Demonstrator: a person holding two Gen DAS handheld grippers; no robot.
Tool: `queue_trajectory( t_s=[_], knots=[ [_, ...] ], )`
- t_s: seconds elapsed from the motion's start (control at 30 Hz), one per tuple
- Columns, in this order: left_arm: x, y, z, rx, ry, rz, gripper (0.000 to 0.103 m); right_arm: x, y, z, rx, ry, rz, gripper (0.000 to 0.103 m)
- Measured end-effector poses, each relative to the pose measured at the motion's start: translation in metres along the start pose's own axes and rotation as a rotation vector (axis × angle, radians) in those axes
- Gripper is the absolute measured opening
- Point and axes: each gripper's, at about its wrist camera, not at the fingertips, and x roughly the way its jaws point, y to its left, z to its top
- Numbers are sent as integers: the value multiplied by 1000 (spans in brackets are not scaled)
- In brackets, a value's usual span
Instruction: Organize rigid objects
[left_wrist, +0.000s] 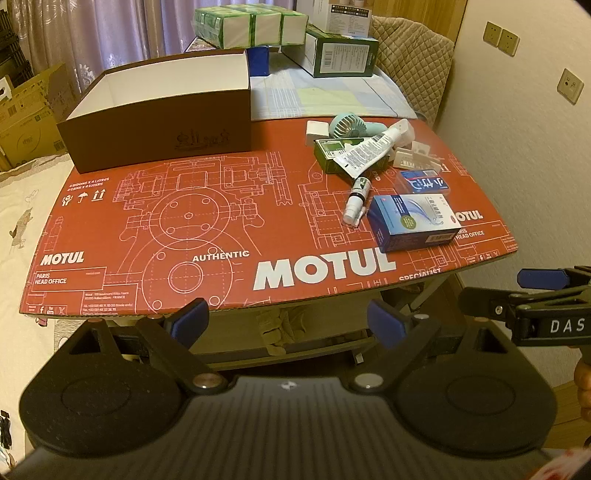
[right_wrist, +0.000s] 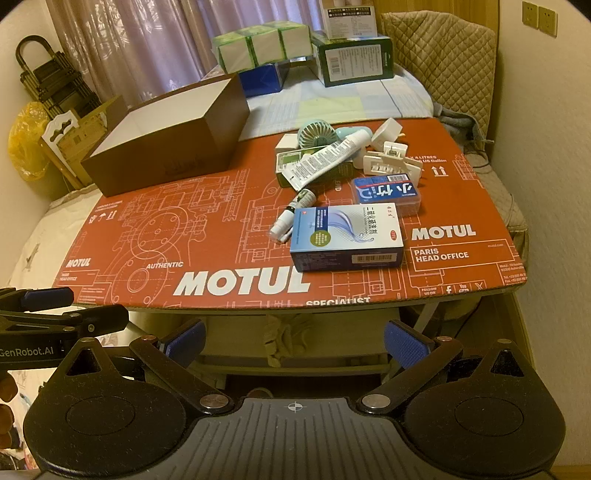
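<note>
A red cardboard sheet (left_wrist: 221, 236) (right_wrist: 207, 236) covers the table. At its back left stands an empty brown box (left_wrist: 159, 125) (right_wrist: 166, 147) with a white inside. On the right lies a pile: a blue-and-white medicine box (left_wrist: 413, 221) (right_wrist: 345, 236), a small white spray bottle (left_wrist: 355, 201) (right_wrist: 291, 218), a white tube (left_wrist: 369, 151) (right_wrist: 325, 157), a green box (left_wrist: 328, 153) (right_wrist: 286, 166), a mint hand fan (left_wrist: 349, 127) (right_wrist: 319, 134), white plastic clips (left_wrist: 413, 155) (right_wrist: 391, 162) and a clear blue-labelled case (left_wrist: 424, 182) (right_wrist: 388, 194). My left gripper (left_wrist: 288, 325) and right gripper (right_wrist: 293, 341) hang open before the near edge, both empty.
Behind the sheet, a checked cloth (left_wrist: 332, 96) carries stacked green-white packs (left_wrist: 251, 26) (right_wrist: 262, 44) and a dark green carton (left_wrist: 343, 51) (right_wrist: 354, 55). A quilted chair back (right_wrist: 436, 59) stands at the right, cardboard boxes (left_wrist: 29, 110) at the left. The right gripper's side (left_wrist: 535, 306) shows beside my left.
</note>
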Motion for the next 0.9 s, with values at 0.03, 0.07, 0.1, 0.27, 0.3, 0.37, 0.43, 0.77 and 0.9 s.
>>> queue_trajectory(
  t_s=[0.03,0.07,0.1,0.27,0.3,0.37,0.43,0.77,0.9],
  knots=[
    [0,0,0,0,0,0,91,1,-1,-1,0,0,0,101],
    [0,0,0,-1,1,0,91,1,-2,-1,-1,1,0,101],
    [0,-1,0,-1,1,0,91,1,-2,-1,0,1,1,101],
    [0,0,-1,1,-1,-1,91,2,-2,0,0,1,0,101],
    [0,0,-1,2,0,-2,91,1,-1,1,0,1,0,101],
    [1,-1,-1,2,1,0,91,3,-5,-2,2,3,2,101],
    [2,-2,-1,4,2,0,91,2,-6,-1,2,3,3,101],
    [7,-7,5,10,7,0,91,3,-11,0,7,7,-1,101],
    [7,-7,5,10,7,0,91,3,-11,0,7,7,0,101]
  ],
)
